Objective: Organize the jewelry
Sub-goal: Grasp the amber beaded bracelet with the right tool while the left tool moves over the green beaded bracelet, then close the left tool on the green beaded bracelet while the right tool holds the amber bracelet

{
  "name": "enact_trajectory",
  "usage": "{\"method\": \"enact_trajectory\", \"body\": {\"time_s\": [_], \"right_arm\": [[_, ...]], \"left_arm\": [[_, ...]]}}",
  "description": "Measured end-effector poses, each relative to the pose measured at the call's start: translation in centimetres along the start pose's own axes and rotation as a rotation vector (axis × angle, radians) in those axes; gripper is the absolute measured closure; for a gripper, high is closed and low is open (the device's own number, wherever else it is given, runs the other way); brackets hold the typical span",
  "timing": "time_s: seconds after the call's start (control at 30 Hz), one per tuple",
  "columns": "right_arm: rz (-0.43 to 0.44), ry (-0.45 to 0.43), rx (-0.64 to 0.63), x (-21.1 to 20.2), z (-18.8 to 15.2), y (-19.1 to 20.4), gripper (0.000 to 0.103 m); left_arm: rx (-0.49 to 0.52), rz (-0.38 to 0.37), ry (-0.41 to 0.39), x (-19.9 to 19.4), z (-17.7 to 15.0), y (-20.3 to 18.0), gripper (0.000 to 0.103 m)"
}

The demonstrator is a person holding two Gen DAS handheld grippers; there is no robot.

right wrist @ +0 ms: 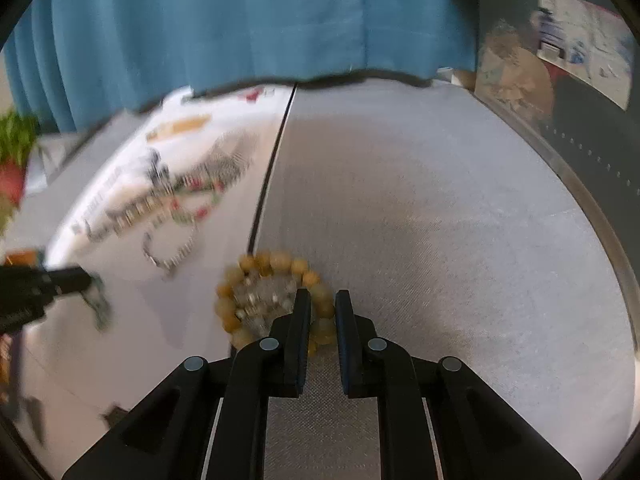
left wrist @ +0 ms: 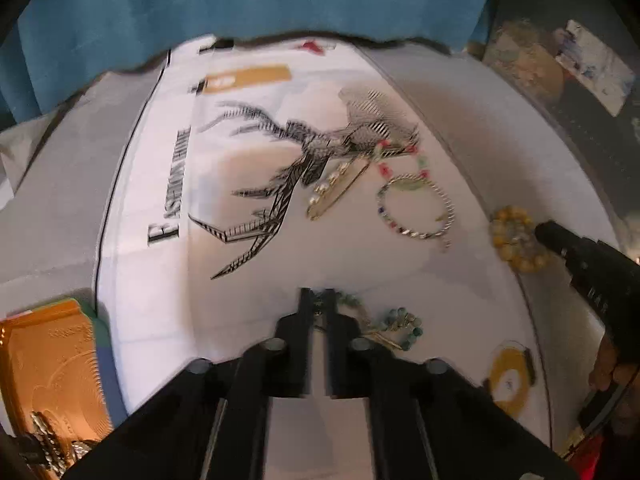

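Note:
My left gripper (left wrist: 319,295) is shut on a teal bead necklace (left wrist: 394,326) that trails to the right of its fingers on the white printed cloth (left wrist: 168,184). My right gripper (right wrist: 323,300) is shut on the rim of a yellow bead bracelet (right wrist: 256,268), which lies at the seam between cloth and grey surface; both also show in the left wrist view, the bracelet (left wrist: 516,240) against the gripper tip. A chain bracelet with coloured stones (left wrist: 416,208), a gold pearl brooch (left wrist: 336,192) and a red-green bead strand (left wrist: 400,156) lie on the cloth.
An orange embossed box (left wrist: 52,372) with a metal chain piece on it sits at the front left. A yellow ring-shaped item (left wrist: 510,376) lies at the front right. A blue curtain (right wrist: 240,20) hangs behind. A potted plant (right wrist: 16,152) stands far left.

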State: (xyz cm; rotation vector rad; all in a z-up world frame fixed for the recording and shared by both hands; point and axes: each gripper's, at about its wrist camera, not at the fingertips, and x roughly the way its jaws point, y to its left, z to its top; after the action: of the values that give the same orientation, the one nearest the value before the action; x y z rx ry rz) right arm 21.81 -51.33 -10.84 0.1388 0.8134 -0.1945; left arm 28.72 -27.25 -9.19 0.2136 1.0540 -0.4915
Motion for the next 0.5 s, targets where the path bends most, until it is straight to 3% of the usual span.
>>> {"method": "enact_trajectory", "body": {"time_s": [0.2,0.37,0.5], "right_arm": [[-0.011,-0.133,-0.039,-6.2,2.8,0.3,0.090],[-0.045,-0.167,-0.047,-9.4,3.4,0.9,0.090],[-0.064,-0.157,-0.043,-10.6,2.5,0.8,0.090]], "left_arm": [[0.013,-0.048,-0.087,-4.7,0.3,-0.5,0.103],[0.028,-0.070,-0.140,-7.9,-0.1,-0.4,0.103],[0.000,-0.123,-0.108,-7.5,-0.6,0.3,0.103]]}}
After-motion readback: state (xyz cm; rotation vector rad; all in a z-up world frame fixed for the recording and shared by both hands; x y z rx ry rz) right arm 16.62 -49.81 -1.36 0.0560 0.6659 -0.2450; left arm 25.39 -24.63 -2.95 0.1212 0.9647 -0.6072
